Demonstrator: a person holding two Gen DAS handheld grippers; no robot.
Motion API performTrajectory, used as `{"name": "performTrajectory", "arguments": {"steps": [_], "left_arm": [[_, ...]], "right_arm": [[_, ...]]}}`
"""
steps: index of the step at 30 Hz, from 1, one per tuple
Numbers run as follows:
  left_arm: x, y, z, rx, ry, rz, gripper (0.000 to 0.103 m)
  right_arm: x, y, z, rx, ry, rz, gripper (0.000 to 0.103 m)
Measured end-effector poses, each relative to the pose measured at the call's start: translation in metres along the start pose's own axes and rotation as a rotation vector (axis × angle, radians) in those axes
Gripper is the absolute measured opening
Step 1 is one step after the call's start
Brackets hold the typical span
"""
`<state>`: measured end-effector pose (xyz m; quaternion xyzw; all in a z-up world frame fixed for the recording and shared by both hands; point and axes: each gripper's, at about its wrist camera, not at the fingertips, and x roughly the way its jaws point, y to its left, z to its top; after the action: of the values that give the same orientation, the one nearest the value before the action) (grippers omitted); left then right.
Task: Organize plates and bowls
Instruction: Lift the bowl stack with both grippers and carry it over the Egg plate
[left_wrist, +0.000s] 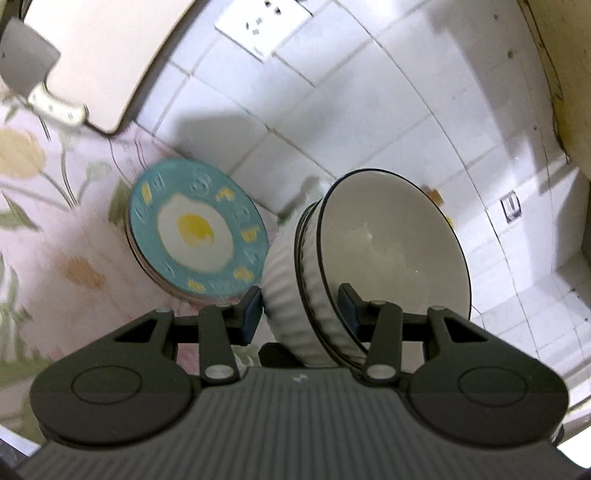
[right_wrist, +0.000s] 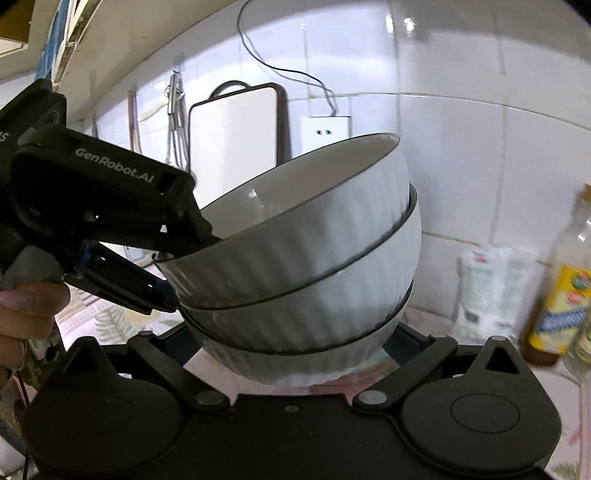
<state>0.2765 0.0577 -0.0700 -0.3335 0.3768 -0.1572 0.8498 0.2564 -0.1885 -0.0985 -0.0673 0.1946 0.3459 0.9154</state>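
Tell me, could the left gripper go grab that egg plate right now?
Probably not: the left gripper is clamped on the stack of bowls, so its jaws are occupied, though the egg plate lies uncovered beyond.

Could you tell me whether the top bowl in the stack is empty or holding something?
Empty: the top bowl's white inside shows bare in both wrist views, with only light glare on it.

The left claw (right_wrist: 177, 273) has white letters on its black side that say "GenRobot.AI". The bottle (right_wrist: 561, 295) label is too blurry.
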Motion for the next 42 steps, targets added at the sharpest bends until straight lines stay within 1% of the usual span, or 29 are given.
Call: {"name": "performTrajectory", "arguments": {"steps": [2, 4, 8, 10, 13, 14, 17, 20, 25, 30, 35, 37, 39, 40, 42], "left_arm": [[0.004, 0.004, 0.011, 0.010, -0.009, 0.019, 0.043], [0.012, 0.006, 0.020, 0.041, -0.013, 0.040, 0.043], [0.031, 0.017, 0.032, 0.087, -0.019, 0.057, 0.044], [0.040, 0.027, 0.037, 0.086, -0.018, 0.066, 0.044], [0.056, 0.048, 0.048, 0.049, -0.005, 0.043, 0.044], [0.060, 0.052, 0.050, 0.037, 0.003, 0.045, 0.044], [0.072, 0.061, 0.052, 0.052, 0.016, 0.059, 0.044], [0.088, 0.075, 0.053, 0.027, 0.032, 0.060, 0.044], [0.113, 0.091, 0.055, 0.004, 0.040, 0.084, 0.044], [0.127, 0.098, 0.058, -0.013, 0.049, 0.099, 0.044], [0.137, 0.106, 0.058, -0.041, 0.052, 0.097, 0.044], [0.137, 0.106, 0.056, -0.056, 0.036, 0.093, 0.044], [0.137, 0.102, 0.053, -0.069, 0.011, 0.111, 0.044], [0.137, 0.099, 0.053, -0.067, 0.009, 0.123, 0.044], [0.137, 0.099, 0.054, -0.098, 0.017, 0.133, 0.044]], "right_arm": [[0.013, -0.001, 0.005, 0.013, 0.001, 0.011, 0.103], [0.027, -0.003, 0.007, 0.035, 0.006, 0.013, 0.103], [0.050, -0.003, 0.002, 0.083, -0.010, -0.016, 0.103], [0.065, -0.004, -0.001, 0.105, -0.002, -0.018, 0.103], [0.083, -0.004, -0.006, 0.096, -0.003, -0.041, 0.103], [0.088, -0.003, -0.008, 0.093, -0.001, -0.052, 0.103], [0.100, -0.005, -0.015, 0.127, 0.006, -0.066, 0.103], [0.114, -0.010, -0.023, 0.133, 0.022, -0.072, 0.103], [0.140, -0.022, -0.032, 0.161, 0.078, -0.072, 0.103], [0.156, -0.031, -0.034, 0.172, 0.114, -0.074, 0.103], [0.168, -0.033, -0.033, 0.156, 0.147, -0.068, 0.103], [0.168, -0.033, -0.033, 0.147, 0.143, -0.073, 0.103], [0.170, -0.034, -0.031, 0.171, 0.141, -0.075, 0.103], [0.170, -0.033, -0.032, 0.174, 0.139, -0.082, 0.103], [0.168, -0.036, -0.036, 0.177, 0.136, -0.086, 0.103]]}}
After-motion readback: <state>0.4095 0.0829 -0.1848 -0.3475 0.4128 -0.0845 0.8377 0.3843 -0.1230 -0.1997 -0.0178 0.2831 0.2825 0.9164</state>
